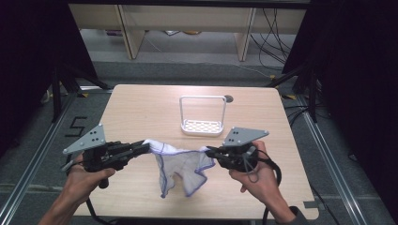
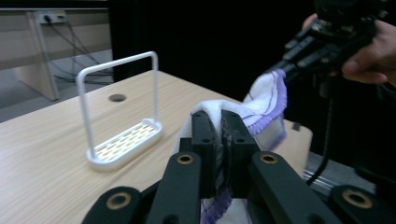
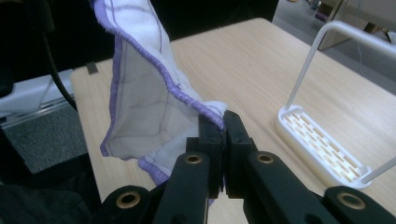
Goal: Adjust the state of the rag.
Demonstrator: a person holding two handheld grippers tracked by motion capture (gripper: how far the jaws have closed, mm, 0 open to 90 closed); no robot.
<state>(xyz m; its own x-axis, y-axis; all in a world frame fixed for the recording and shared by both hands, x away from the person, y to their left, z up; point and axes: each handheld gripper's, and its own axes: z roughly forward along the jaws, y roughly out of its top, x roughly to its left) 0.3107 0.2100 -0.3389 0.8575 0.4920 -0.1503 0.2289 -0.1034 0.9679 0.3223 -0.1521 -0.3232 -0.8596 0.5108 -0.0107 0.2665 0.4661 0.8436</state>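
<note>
**Two grippers hold a cloth stretched between them above a wooden surface**

Two hand-held grippers each pinch one end of a thin white cloth with purple stitched edges. The left gripper (image 1: pixel 141 149) is clamped tight on the cloth's left top corner; its own view shows the fabric bunched between the pressed-together jaws. The right gripper (image 1: pixel 210 152) is likewise clenched on the opposite corner, with the purple hem caught right at its jaw tips. The cloth (image 1: pixel 180 164) hangs between them, its top edge sagging slightly and its lower part drooping in loose folds toward the near part of the surface (image 1: pixel 141 108), low over the wood or touching it.

The work in hand looks like lifting and spreading the cloth. To do it well, both grips should stay firm while the hands draw gently apart at the same height, so the top edge goes taut and the folds fall open without the thin hem slipping free.

Beyond the cloth, well apart from it, stands a white rack (image 1: pixel 202 117) with a tall handle loop and a slotted base, near the far middle of the surface. Bare wood lies on both sides of the rack. The near edge sits close under the hanging cloth, and dark curtains border both sides of the room.
</note>
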